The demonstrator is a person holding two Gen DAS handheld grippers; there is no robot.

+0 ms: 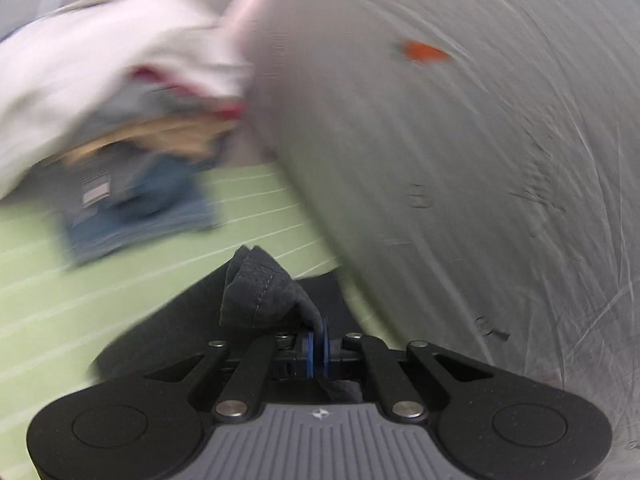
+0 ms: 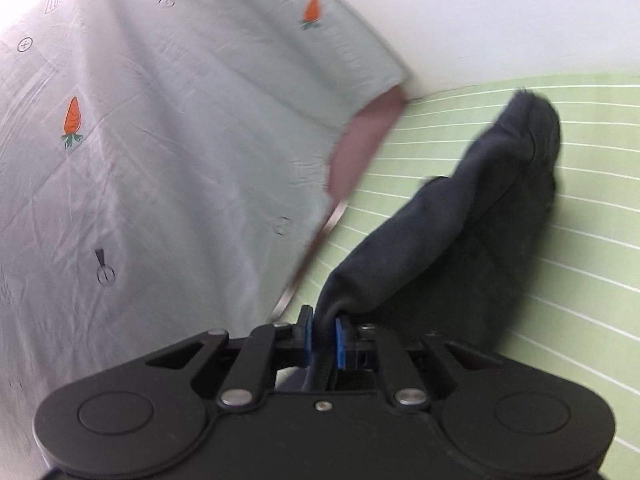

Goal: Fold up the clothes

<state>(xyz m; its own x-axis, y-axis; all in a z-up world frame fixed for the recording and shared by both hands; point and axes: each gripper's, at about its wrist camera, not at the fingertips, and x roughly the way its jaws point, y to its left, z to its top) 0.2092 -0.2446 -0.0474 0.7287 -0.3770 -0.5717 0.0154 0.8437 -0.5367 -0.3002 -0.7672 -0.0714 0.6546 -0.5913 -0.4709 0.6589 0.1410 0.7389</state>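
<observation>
Currently: both claws clenched on dark garment (image 1: 256, 296).
Left claw (image 1: 316, 354) and right claw (image 2: 323, 340) pinch its edges above the green striped surface (image 2: 500, 96); clothes pile (image 1: 132, 128) far left.

Each of the 2 cameras sits on its hand-held gripper, looks forward and downward, very near the dark garment (image 1: 256, 296); both share the green striped surface (image 2: 540, 240) and carrot-print sheet (image 2: 140, 140).

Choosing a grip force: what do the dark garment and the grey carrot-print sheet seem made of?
Dark garment: soft matte knit, probably cotton; visible stitched hem, limp drape. Grey carrot-print sheet: thin, smooth woven fabric with fine creases, perhaps cotton or polyester.
</observation>
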